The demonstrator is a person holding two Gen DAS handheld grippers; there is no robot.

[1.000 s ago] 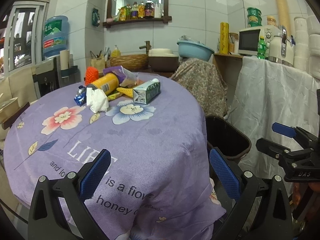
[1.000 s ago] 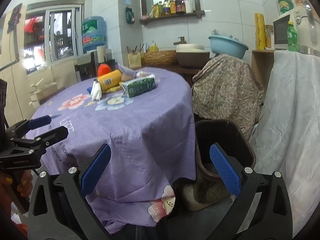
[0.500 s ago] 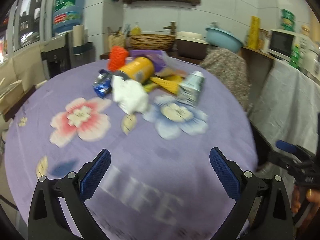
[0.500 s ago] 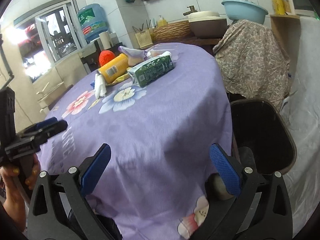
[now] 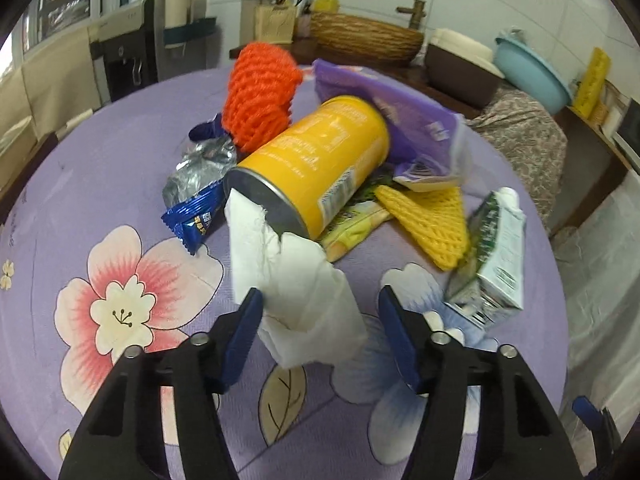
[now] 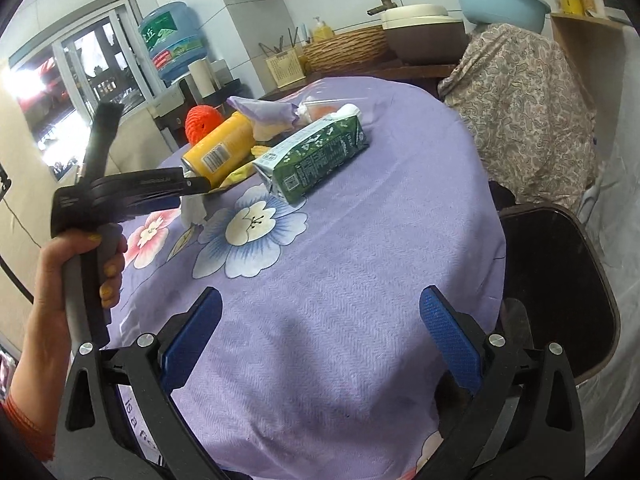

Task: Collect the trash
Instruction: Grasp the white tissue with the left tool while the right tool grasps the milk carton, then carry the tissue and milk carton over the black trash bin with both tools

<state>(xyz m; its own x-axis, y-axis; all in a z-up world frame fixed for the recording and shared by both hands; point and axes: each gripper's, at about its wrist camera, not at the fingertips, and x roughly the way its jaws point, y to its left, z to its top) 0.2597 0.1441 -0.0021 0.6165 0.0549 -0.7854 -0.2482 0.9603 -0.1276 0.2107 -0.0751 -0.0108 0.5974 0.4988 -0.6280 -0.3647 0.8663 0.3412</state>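
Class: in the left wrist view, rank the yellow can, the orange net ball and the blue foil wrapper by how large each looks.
1. yellow can
2. orange net ball
3. blue foil wrapper
The ball lies farther back, so its real size is unsure.

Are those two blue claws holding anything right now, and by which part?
Nothing yet. The left gripper has been closing around the white tissue's lower end, pads not pressing. The right gripper is open over bare tablecloth.
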